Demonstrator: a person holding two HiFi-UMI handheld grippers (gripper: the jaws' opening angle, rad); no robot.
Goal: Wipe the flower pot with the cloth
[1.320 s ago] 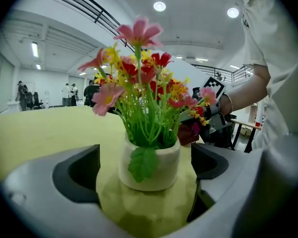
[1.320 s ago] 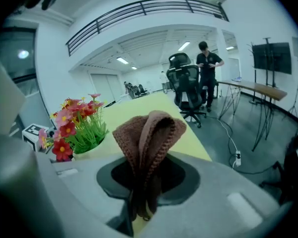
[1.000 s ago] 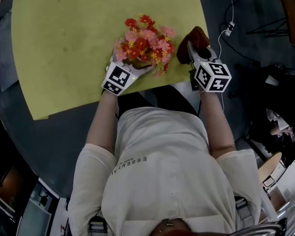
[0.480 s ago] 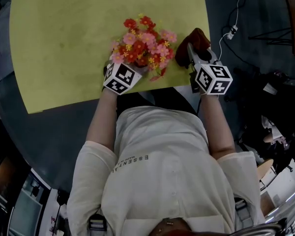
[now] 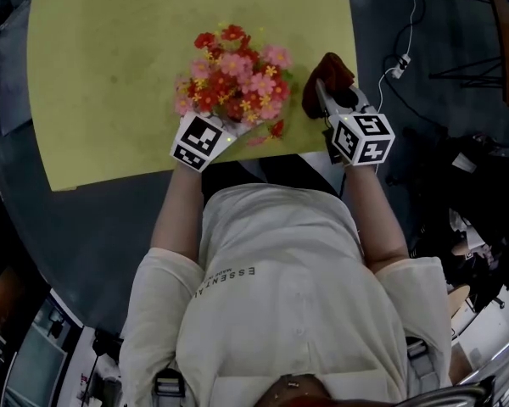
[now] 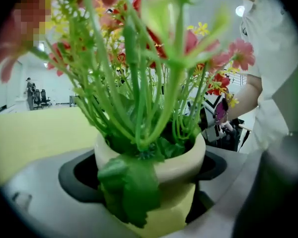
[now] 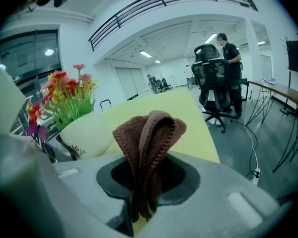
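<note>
A yellow-green sheet [image 5: 110, 75] is lying across a dark grey round table [image 5: 76, 227] and covering most of it. A white cable with a plug block [image 5: 398, 63] is trailing over the dark floor [image 5: 382, 7] just off the sheet's right edge. Farther off, a person [image 7: 232, 58] is standing behind a black office chair [image 7: 213, 90], next to a long desk [image 7: 280, 89]. A railed balcony [image 7: 164, 1] is running overhead.

The cream round flower pot [image 6: 181, 165] looks smooth and faintly glossy, like glazed ceramic. The brown knitted cloth [image 7: 149, 138] is coarse and ribbed. The yellow-green table cover [image 5: 110, 58] is matt. The green flower stems [image 6: 139, 98] look plastic.
</note>
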